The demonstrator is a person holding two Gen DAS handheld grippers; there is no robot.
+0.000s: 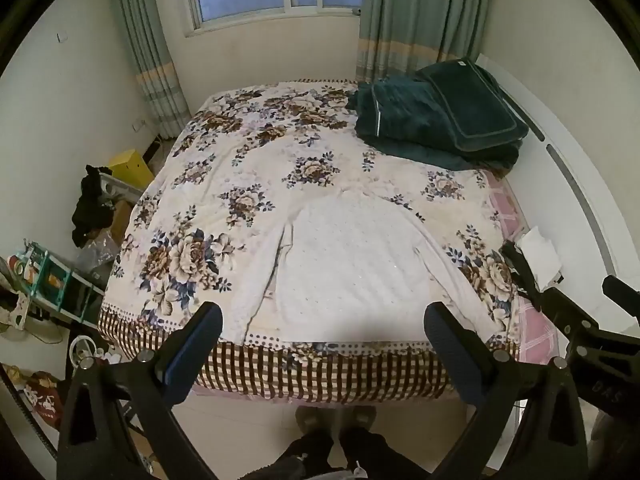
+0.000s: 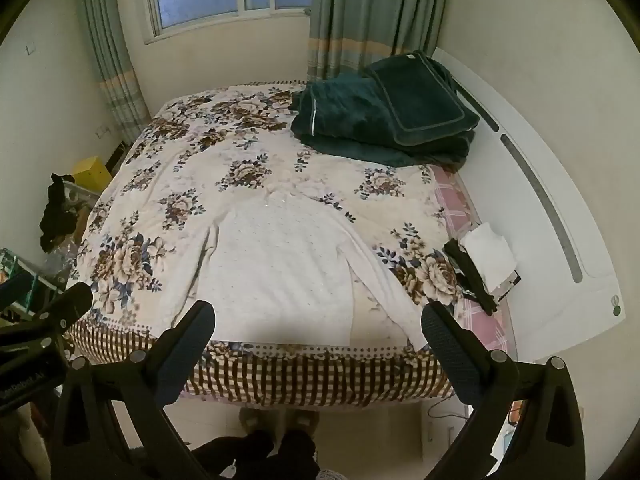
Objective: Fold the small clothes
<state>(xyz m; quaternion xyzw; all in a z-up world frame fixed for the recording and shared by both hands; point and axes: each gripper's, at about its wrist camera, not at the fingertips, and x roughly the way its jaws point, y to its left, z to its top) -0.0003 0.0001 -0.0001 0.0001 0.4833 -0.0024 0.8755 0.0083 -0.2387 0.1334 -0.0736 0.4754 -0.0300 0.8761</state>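
Observation:
A small white long-sleeved top (image 1: pixel 344 264) lies flat, face up, on the floral bedspread (image 1: pixel 248 152) near the bed's front edge, its sleeves spread down along both sides. It also shows in the right wrist view (image 2: pixel 280 268). My left gripper (image 1: pixel 324 320) is open and empty, held above the front edge of the bed over the top's hem. My right gripper (image 2: pixel 318 320) is open and empty too, held at the same height, just to the right of the left one. Neither touches the cloth.
Folded dark green blankets (image 1: pixel 436 120) lie at the bed's far right. White cloth and a black object (image 2: pixel 484 264) sit at the right edge by the white headboard (image 2: pixel 560 216). Cluttered shelves (image 1: pixel 52 280) and a yellow box (image 1: pixel 128 166) stand left. My feet are below.

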